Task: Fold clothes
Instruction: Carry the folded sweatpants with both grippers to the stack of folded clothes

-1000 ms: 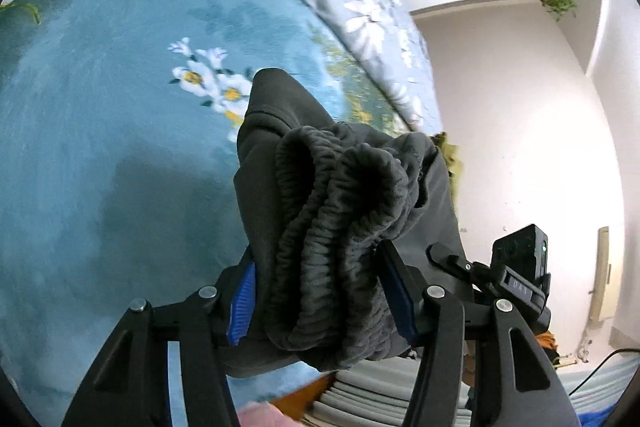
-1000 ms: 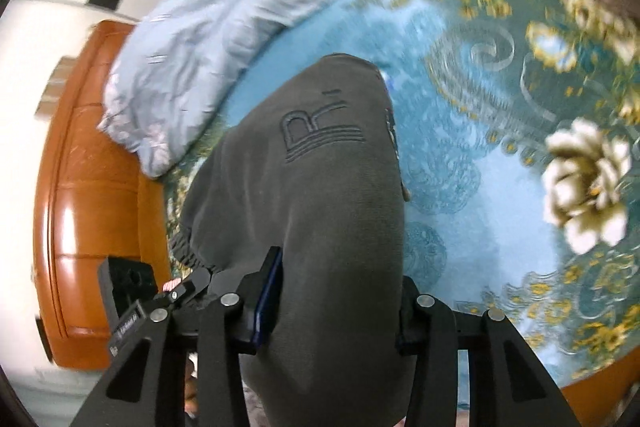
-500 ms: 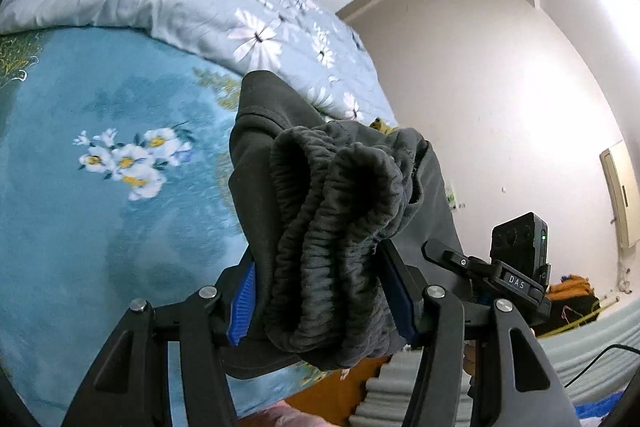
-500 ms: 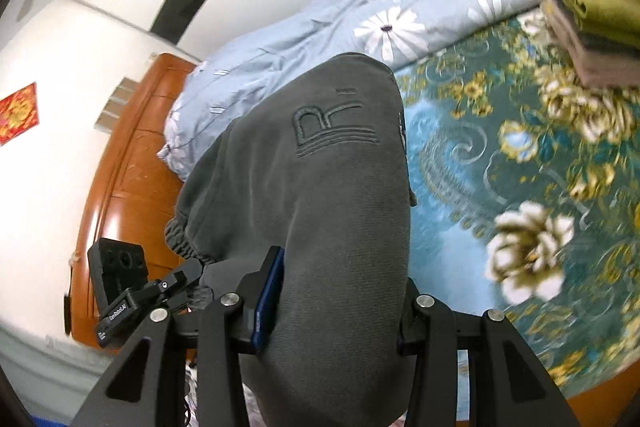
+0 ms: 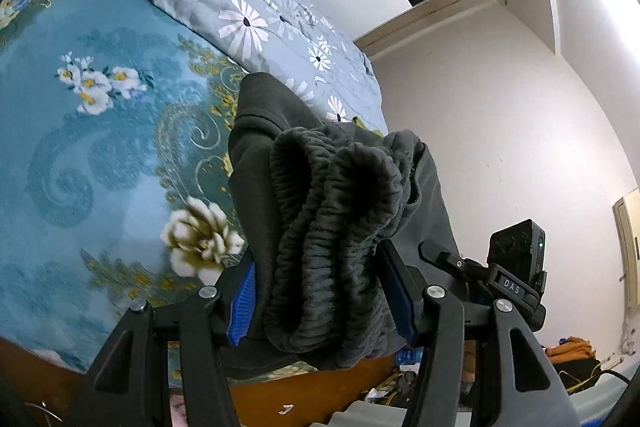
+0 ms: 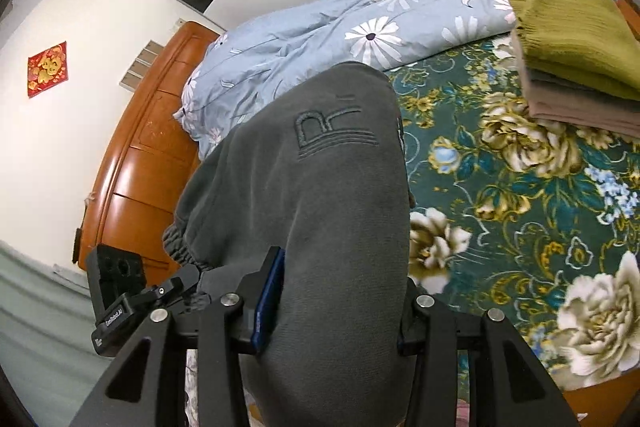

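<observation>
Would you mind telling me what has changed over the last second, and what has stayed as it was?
Both grippers carried the grey trousers across the bed: the folded pile has come into the right wrist view. Nothing was released: the left gripper and right gripper stay clamped.

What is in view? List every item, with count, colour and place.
Dark grey fleece sweatpants with embossed R logo: one, clamped in both tools, above the bed.
Teal floral bedspread: one, teal and gold, covering the bed.
Light blue daisy-print quilt: one, bunched at the bedspread's far edge.
Stack of folded clothes: one, olive on top, grey and beige beneath, on the bedspread.
Orange wooden headboard: one, at the wall.
Red wall decoration: one.
Left tool: black, blue pads, shut on the elastic waistband.
Right tool: black, shut on the sweatpants.
</observation>
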Tool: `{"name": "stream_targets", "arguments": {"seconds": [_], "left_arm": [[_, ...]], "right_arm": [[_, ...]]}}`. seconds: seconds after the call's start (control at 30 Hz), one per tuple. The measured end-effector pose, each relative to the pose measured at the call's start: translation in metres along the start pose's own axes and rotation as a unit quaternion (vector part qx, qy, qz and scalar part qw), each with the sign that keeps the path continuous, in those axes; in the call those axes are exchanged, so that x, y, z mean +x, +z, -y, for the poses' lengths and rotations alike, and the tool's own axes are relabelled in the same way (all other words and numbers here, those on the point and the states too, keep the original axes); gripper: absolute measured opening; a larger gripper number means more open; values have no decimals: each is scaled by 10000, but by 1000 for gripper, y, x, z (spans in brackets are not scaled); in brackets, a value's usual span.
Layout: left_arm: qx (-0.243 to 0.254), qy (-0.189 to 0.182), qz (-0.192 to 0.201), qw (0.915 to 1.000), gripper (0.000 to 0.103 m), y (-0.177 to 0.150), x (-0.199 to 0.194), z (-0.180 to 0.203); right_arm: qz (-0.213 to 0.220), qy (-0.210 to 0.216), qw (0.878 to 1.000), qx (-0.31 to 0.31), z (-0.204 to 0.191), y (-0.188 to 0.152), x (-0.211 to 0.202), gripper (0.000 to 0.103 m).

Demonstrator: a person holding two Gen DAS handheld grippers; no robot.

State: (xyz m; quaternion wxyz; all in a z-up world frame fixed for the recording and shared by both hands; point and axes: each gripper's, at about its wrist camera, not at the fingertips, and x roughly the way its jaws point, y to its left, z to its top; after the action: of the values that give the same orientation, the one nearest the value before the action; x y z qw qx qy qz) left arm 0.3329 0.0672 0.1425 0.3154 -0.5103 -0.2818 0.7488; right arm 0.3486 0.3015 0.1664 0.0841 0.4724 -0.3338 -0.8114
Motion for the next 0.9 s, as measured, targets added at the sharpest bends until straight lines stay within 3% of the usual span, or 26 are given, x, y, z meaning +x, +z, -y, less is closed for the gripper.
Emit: {"name": "stream_targets", "arguments": {"seconds": [0.23,0.5,0.73,0.9], "left_arm": [[307,-22,-189,9993,58,11,29,24],[625,-434,-852,9935,58,47,121,62],[985,-500,-1357,9846,58,76,196,123],[1094,-381,-1399,9834,58,90,257,170]], "right_arm": [[101,33,9997,233,31,14,-15,47],[404,-433,9958,703,82,53,-48,47],[775,-547,9892,1114,138,91,-89,47],[896,-446,9876,1206,190,137,-111,47]]}}
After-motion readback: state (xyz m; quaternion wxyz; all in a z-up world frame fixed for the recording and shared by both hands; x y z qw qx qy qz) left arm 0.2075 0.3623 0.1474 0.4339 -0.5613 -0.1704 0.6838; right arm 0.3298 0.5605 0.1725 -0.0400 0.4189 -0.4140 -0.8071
